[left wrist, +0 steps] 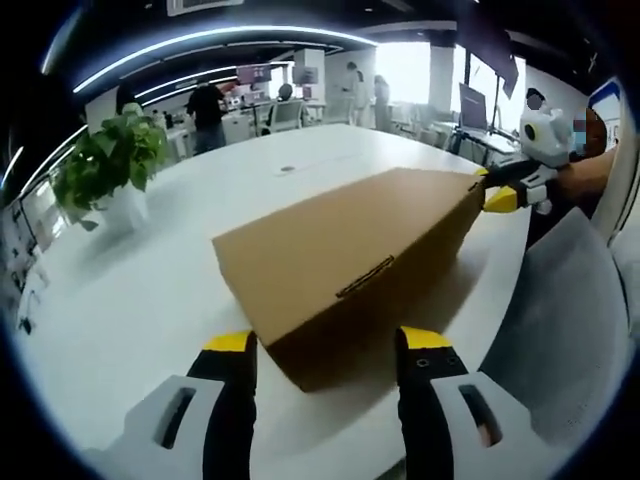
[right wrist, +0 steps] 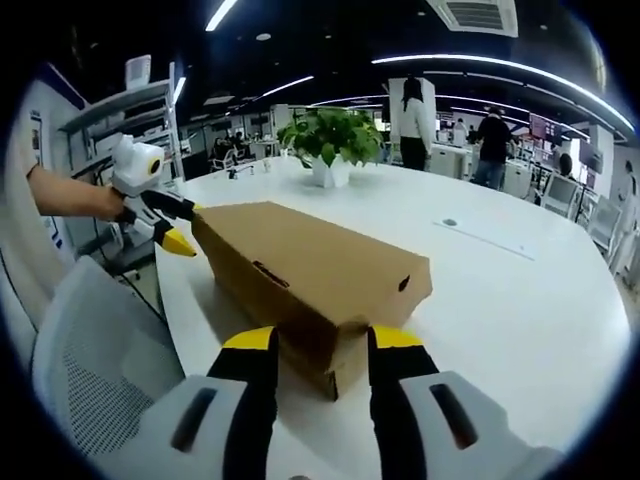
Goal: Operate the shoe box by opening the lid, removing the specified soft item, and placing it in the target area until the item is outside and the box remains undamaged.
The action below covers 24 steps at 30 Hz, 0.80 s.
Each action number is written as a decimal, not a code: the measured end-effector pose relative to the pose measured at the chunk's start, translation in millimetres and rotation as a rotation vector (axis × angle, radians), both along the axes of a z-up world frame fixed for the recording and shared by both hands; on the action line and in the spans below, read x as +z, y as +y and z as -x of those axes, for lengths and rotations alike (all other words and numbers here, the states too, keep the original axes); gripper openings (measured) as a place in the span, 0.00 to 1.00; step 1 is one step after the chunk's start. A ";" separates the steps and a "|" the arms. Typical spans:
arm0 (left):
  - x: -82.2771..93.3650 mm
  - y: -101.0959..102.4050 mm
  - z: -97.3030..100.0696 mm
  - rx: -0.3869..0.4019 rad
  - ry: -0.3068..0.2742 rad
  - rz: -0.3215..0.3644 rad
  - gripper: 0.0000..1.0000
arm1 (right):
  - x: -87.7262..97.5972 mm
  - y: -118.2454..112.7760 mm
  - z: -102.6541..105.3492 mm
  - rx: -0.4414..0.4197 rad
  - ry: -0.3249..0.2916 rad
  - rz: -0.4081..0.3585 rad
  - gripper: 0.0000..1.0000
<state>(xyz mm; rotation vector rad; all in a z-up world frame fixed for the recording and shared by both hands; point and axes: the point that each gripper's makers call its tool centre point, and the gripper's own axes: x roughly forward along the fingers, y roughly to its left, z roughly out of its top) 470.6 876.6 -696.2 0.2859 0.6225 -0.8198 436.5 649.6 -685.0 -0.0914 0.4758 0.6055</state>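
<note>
Left gripper view: both grippers [left wrist: 327, 345] [right wrist: 322, 342] spread wide around shoe box [left wrist: 340, 255] ends.

shoe box [left wrist: 340, 262] contents hidden under closed lid; distant people blurred

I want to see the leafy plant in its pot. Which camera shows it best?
The right gripper view: the plant stands near the middle beyond the shoe box, with its leaves and white pot sharp. The left gripper view shows it too, but off at the left edge, stretched by the lens.
</note>
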 end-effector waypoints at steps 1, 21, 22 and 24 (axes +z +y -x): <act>1.8 -0.3 -0.3 0.003 -0.003 0.005 0.56 | 2.3 0.0 -0.3 0.000 -0.002 -0.001 0.33; 48.4 2.5 -22.4 0.033 -0.068 0.014 0.47 | 49.4 -1.4 -19.2 -0.003 -0.056 0.002 0.35; 49.5 3.0 -24.0 0.036 -0.072 0.011 0.46 | 50.6 -1.7 -20.0 -0.003 -0.054 0.002 0.35; 53.0 4.0 -27.8 0.044 -0.079 0.012 0.43 | 54.8 -1.9 -22.0 -0.002 -0.058 0.000 0.35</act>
